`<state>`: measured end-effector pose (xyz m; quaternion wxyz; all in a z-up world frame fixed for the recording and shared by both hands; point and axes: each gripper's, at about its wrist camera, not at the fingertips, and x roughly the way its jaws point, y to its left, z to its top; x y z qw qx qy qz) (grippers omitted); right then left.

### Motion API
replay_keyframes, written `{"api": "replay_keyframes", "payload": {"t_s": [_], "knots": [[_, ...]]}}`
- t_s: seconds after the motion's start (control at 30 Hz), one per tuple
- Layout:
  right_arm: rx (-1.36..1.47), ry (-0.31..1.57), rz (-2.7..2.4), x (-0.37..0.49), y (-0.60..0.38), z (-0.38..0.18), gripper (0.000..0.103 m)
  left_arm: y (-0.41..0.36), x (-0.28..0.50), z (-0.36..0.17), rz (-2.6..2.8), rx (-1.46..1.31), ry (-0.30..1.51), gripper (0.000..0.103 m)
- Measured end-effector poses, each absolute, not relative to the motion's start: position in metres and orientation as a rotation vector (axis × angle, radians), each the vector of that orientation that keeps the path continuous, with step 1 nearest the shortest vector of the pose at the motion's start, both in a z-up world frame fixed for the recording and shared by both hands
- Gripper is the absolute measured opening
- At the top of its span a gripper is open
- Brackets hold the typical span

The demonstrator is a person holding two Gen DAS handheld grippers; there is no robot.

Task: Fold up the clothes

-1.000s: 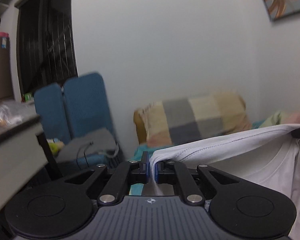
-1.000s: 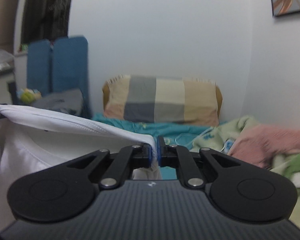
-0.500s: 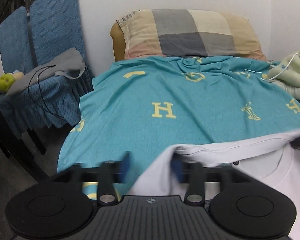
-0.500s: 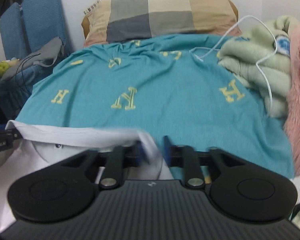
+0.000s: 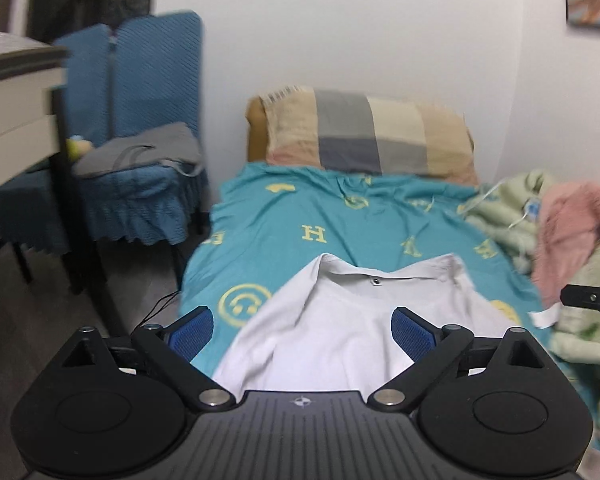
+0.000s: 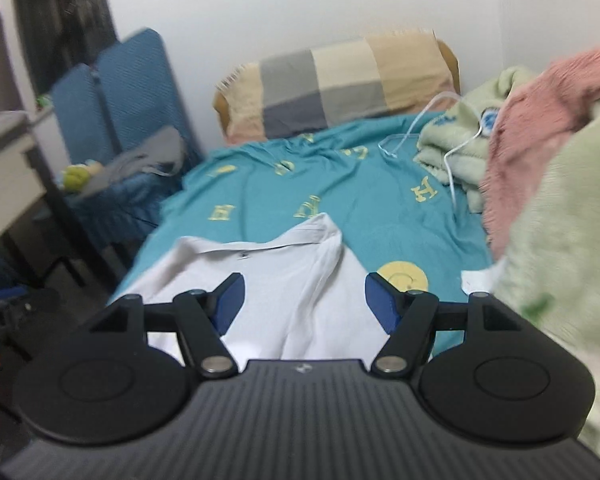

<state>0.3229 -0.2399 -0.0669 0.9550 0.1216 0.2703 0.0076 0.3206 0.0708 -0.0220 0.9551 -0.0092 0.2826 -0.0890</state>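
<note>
A white collared shirt [image 5: 340, 320] lies flat on the teal bed sheet [image 5: 340, 216], collar toward the pillow. It also shows in the right wrist view [image 6: 284, 280]. My left gripper [image 5: 302, 334] is open and empty, hovering above the shirt's near part. My right gripper [image 6: 304, 304] is open and empty, also above the shirt, toward its right side. The tip of the right gripper shows at the right edge of the left wrist view [image 5: 588, 298].
A plaid pillow [image 5: 364, 136] leans at the bed's head. Green and pink blankets [image 6: 540, 152] with a white cable are piled on the right. A blue chair [image 5: 140, 152] with grey cloth and a desk [image 5: 16, 112] stand left of the bed.
Both grippers held the shirt up by its shoulders, lowered it onto the bed and opened. The shirt now lies flat and both grippers have pulled back.
</note>
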Motion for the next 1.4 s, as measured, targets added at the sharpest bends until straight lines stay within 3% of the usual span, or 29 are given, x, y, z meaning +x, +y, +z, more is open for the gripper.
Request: {"api": "replay_keyframes", "payload": {"t_s": [0.17, 0.43, 0.6, 0.77, 1.13, 1.2, 1.27, 1.33, 1.4], "knots": [[0.236, 0.502, 0.027, 0.239, -0.233, -0.026, 0.068, 0.089, 0.224, -0.003, -0.178, -0.099, 0.574, 0.097], [0.267, 0.554, -0.031, 0.152, -0.214, 0.008, 0.068, 0.111, 0.160, 0.005, -0.186, -0.239, 0.654, 0.097], [0.334, 0.508, 0.041, 0.130, -0.216, -0.024, 0.068, 0.144, 0.164, -0.020, -0.098, -0.456, 0.690, 0.097], [0.396, 0.577, 0.032, 0.144, -0.230, -0.079, 0.068, 0.180, 0.185, -0.056, -0.008, -0.695, 0.723, 0.095], [0.505, 0.655, 0.070, 0.180, -0.241, -0.112, 0.068, 0.205, 0.224, -0.123, 0.117, -0.885, 0.845, 0.061], [0.540, 0.679, 0.078, 0.184, -0.243, -0.116, 0.068, 0.200, 0.231, -0.126, 0.101, -0.859, 0.851, 0.050], [0.562, 0.691, 0.083, 0.184, -0.244, -0.118, 0.068, 0.193, 0.238, -0.126, 0.078, -0.806, 0.831, 0.025], [0.568, 0.694, 0.083, 0.182, -0.243, -0.118, 0.068, 0.185, 0.241, -0.120, 0.053, -0.746, 0.796, 0.008], [0.567, 0.694, 0.078, 0.180, -0.242, -0.117, 0.068, 0.176, 0.243, -0.111, 0.034, -0.672, 0.748, 0.007]]}}
